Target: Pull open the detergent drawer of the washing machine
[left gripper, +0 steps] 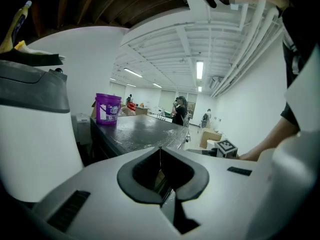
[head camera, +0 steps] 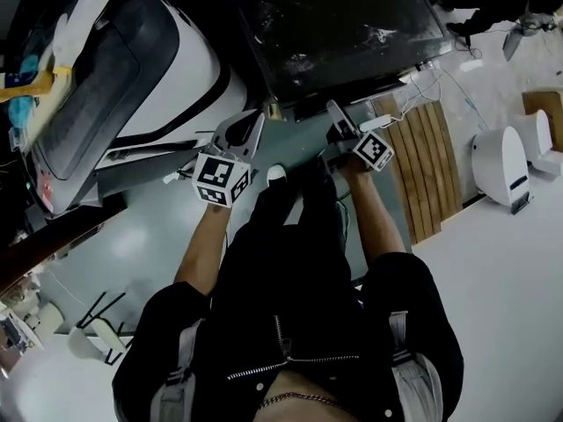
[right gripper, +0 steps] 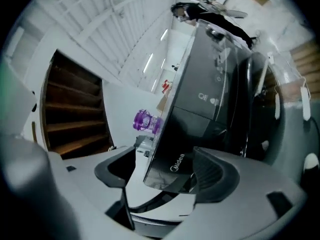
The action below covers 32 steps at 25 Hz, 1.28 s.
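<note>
Right gripper [right gripper: 167, 170] open at the glossy black washing machine [head camera: 343, 25], left gripper [left gripper: 160, 151] closed on nothing.
The machine's dark, mirror-smooth detergent drawer front [right gripper: 172, 151], printed with a pale logo, sits at the top front corner; whether it is pulled out cannot be told. That corner stands between the right gripper's wide-apart jaws, and the pads do not press on it. This gripper is rolled sideways on an outstretched forearm. The left one points roughly level beside it, arm likewise extended.
</note>
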{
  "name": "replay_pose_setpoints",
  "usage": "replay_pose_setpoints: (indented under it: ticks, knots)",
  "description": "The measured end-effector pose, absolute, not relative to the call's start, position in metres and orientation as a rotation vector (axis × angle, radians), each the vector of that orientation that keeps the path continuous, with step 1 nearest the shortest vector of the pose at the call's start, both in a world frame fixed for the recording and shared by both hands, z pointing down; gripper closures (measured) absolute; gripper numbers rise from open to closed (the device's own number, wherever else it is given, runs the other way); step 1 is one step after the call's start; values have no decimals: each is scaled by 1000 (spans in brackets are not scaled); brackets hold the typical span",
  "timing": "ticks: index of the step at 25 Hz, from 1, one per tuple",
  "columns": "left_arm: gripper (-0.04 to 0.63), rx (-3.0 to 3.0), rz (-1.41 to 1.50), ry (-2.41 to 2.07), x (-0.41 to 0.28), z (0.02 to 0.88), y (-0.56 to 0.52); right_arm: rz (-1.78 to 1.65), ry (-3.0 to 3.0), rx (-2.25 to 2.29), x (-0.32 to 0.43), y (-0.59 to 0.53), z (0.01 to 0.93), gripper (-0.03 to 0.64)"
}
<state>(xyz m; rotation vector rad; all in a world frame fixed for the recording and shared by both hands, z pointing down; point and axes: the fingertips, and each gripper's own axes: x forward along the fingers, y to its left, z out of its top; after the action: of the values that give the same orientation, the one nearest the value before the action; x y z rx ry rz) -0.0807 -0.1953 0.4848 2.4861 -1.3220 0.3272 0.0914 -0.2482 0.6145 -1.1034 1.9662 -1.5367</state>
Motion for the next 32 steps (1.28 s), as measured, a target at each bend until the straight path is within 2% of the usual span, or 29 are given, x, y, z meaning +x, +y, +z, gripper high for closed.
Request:
replay_pose_setpoints:
  ticks: [9,15,32]
  knots:
    - [574,2382,336,-1421,-107,496,-194,-1611,1660,-855,102,-274,652,198]
    - [574,2328,351,-1461,-116,505,-189,-1577,1599,-778,105,-294,663,176]
    - [574,2288,409,-1509,-134,510,-172,-1578,1611,-623,105,-303,665,221]
